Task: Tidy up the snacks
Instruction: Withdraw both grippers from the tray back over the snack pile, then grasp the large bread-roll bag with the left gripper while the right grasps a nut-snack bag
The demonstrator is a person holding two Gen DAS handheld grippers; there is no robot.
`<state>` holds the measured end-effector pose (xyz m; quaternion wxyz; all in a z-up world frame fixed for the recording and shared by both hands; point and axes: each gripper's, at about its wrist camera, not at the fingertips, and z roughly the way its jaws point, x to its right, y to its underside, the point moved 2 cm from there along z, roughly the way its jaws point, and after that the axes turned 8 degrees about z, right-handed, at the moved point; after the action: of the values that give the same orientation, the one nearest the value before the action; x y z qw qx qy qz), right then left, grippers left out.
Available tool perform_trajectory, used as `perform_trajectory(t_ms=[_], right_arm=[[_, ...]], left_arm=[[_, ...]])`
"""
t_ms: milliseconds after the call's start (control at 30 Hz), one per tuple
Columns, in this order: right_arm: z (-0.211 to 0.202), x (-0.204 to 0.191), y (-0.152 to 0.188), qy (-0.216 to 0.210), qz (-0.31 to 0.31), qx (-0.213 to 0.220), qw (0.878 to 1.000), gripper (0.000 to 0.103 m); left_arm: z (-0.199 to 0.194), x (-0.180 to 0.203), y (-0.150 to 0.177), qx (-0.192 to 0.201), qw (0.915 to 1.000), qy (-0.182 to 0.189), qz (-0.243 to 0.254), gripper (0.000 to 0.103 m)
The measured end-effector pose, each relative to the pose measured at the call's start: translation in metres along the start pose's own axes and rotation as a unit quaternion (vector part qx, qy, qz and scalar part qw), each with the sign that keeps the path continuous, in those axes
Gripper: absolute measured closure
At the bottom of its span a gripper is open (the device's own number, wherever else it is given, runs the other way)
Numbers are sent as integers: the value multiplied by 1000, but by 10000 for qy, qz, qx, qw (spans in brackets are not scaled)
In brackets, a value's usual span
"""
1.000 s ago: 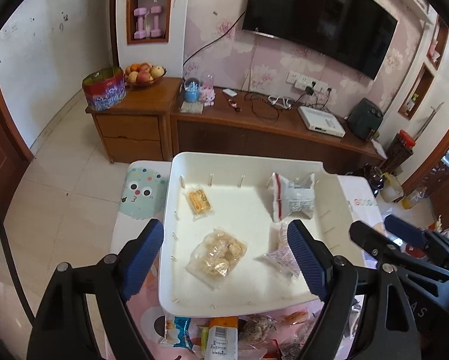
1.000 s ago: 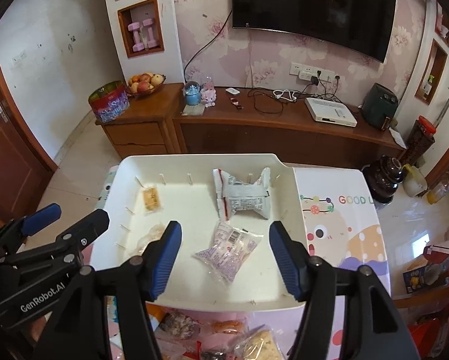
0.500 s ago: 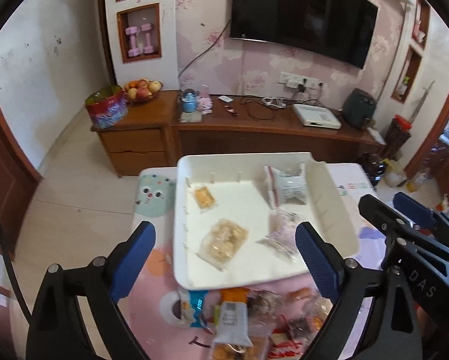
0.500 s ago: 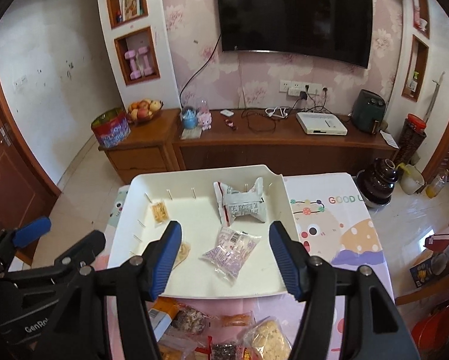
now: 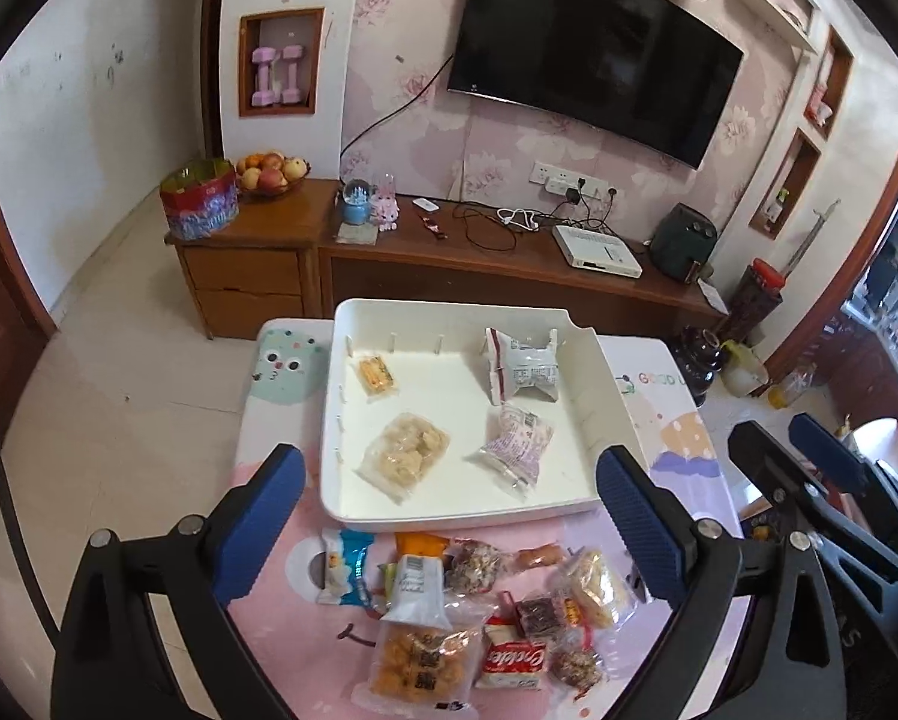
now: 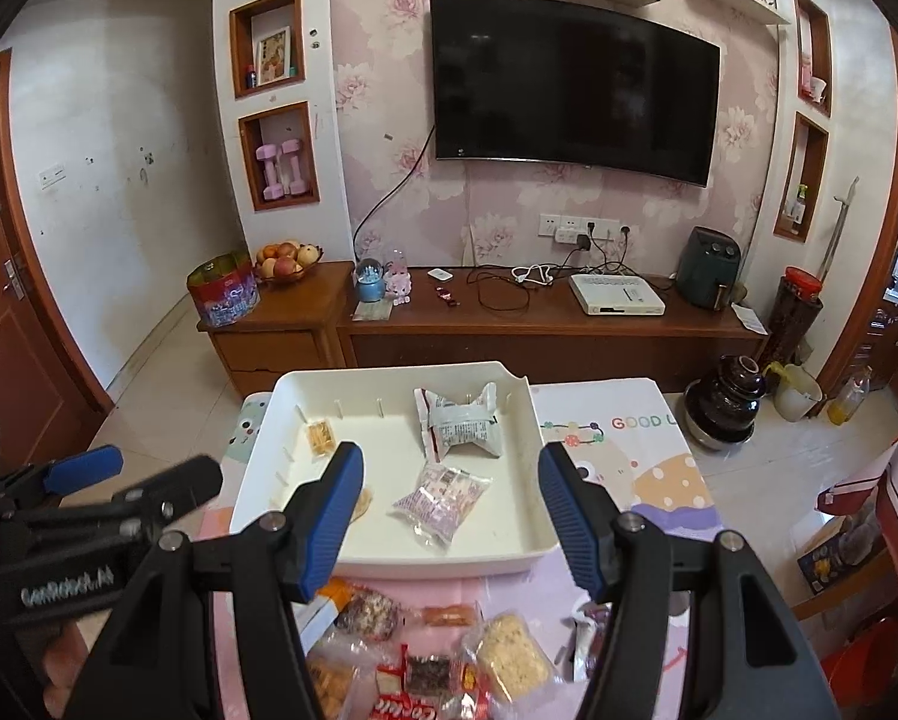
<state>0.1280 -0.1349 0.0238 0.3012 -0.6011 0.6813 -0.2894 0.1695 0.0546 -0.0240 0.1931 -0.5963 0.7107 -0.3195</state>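
A white tray (image 5: 604, 384) sits on a pink table. In it lie a small orange pack (image 5: 378, 375), a clear bag of pale snacks (image 5: 405, 453), a purple-printed packet (image 5: 513, 441) and a white and red packet (image 5: 520, 371). A pile of loose snacks (image 5: 478, 606) lies on the table in front of the tray. My left gripper (image 5: 446, 516) is open and empty, raised above the pile. My right gripper (image 6: 451, 519) is open and empty, above the tray's near edge (image 6: 449, 564); the same pile (image 6: 437, 654) shows below it.
A wooden TV cabinet (image 5: 496, 276) stands behind the table, with a fruit bowl (image 5: 272, 174) and a red tin (image 5: 200, 207). A dark pot (image 6: 724, 414) sits on the floor at the right. The right gripper's body (image 5: 820, 480) shows at the right of the left wrist view.
Both grippers have pulled back and up from the tray, still open. More of the room and the loose snack pile in front of the tray have come into view.
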Motion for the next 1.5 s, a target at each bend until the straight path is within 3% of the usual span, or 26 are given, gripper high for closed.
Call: perform_trajectory(t_ms=[300,567,767,967,1167,1500], right_arm=[[-41,9,17,-162,142,-17,9998,42],[-59,22,33,63,64,76,9999,41],[-57,39,49,141,127,-187,9996,41],[-46,57,75,165,164,-532,9983,41],[-20,69,117,246,1,-1112,9935,41],[29,89,177,-103,397,-2129,9762,41]], left_arm=[[-29,22,21,-25,9982,114,592,7],[-41,32,37,-68,9969,278,728,7],[-38,38,54,-142,9952,12,965,7],[-11,40,84,-636,9920,208,1073,7],[25,40,128,-1247,9850,109,1185,7],[82,27,190,-2244,9703,71,902,7]])
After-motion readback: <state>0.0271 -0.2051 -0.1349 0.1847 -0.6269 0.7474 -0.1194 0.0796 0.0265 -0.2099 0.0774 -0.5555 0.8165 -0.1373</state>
